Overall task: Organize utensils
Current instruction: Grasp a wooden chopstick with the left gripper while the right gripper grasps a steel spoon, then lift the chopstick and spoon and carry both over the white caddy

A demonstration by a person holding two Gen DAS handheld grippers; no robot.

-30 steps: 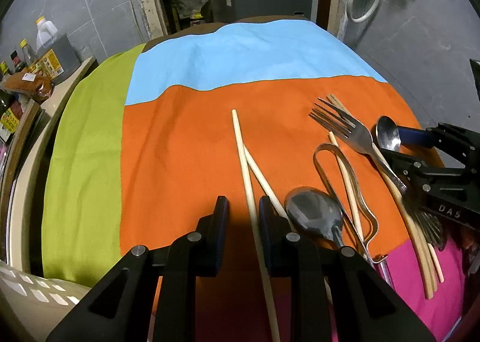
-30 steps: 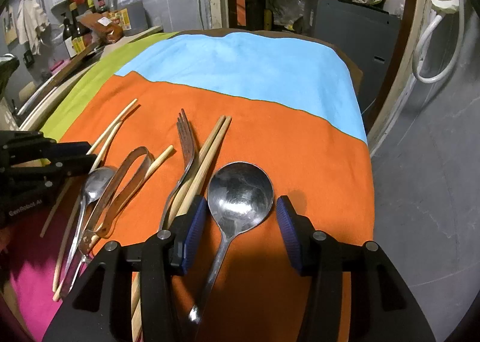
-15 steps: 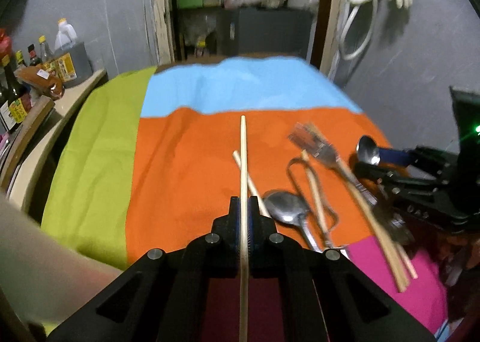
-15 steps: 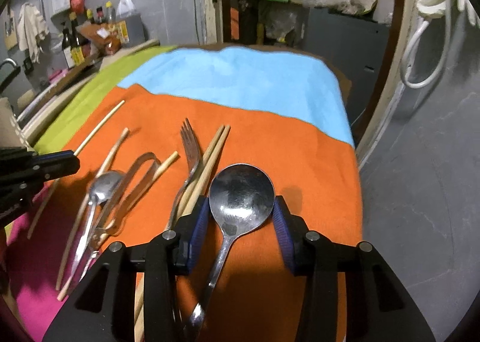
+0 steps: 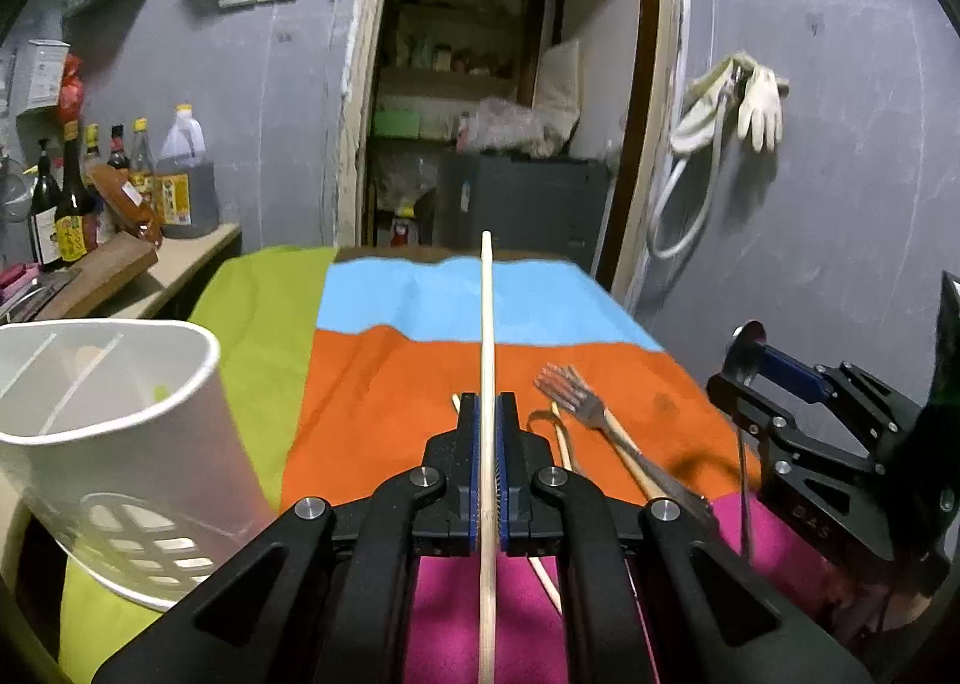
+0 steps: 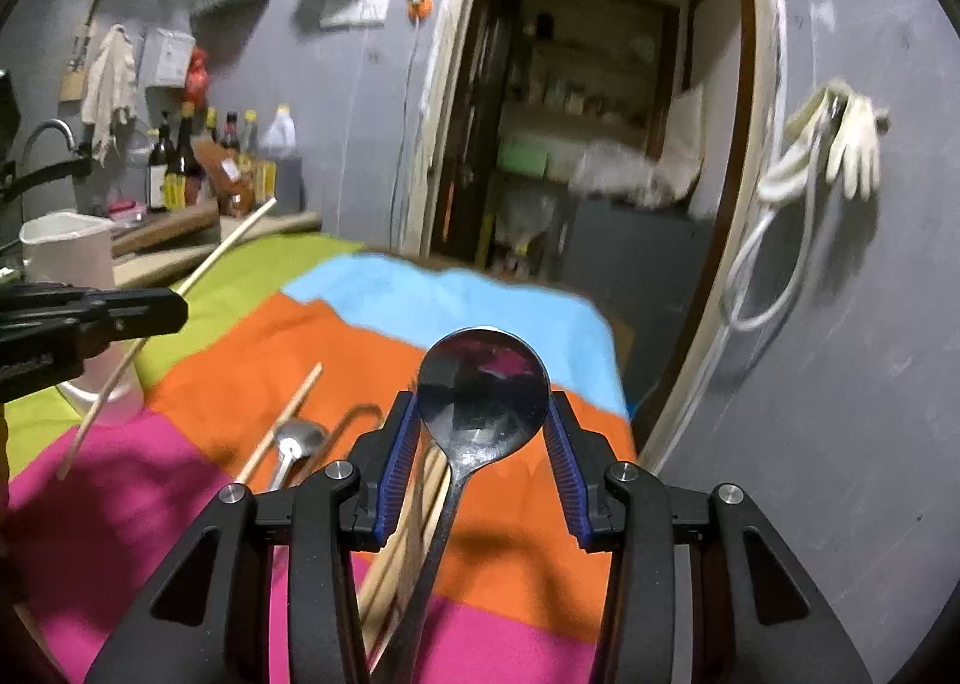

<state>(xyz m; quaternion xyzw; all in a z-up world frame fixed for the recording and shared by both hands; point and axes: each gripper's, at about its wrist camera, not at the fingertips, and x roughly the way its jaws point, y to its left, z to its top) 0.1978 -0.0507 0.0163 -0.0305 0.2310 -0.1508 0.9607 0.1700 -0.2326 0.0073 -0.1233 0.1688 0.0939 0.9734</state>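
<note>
My left gripper (image 5: 489, 405) is shut on a long wooden chopstick (image 5: 487, 318), lifted off the cloth and pointing away from me. The same chopstick (image 6: 228, 246) shows in the right wrist view, sticking out of the left gripper's tip at the left edge. My right gripper (image 6: 483, 414) is shut on the bowl of a large steel spoon (image 6: 483, 390), held in the air with its handle hanging down. A fork (image 5: 570, 399), another chopstick (image 6: 288, 420), a small spoon (image 6: 297, 438) and metal tongs (image 6: 360, 414) lie on the orange cloth. A white utensil holder (image 5: 108, 432) stands at the left.
The table carries a striped cloth (image 5: 384, 384) of green, blue, orange and pink. Bottles (image 5: 78, 192) and a cutting board stand on a counter at the far left. An open doorway (image 5: 492, 132) lies beyond the table, and a hose with gloves (image 5: 738, 102) hangs on the right wall.
The left gripper shut on a chopstick and raised it off the cloth. The right gripper closed on the big spoon's bowl and lifted it. Both views tilted upward.
</note>
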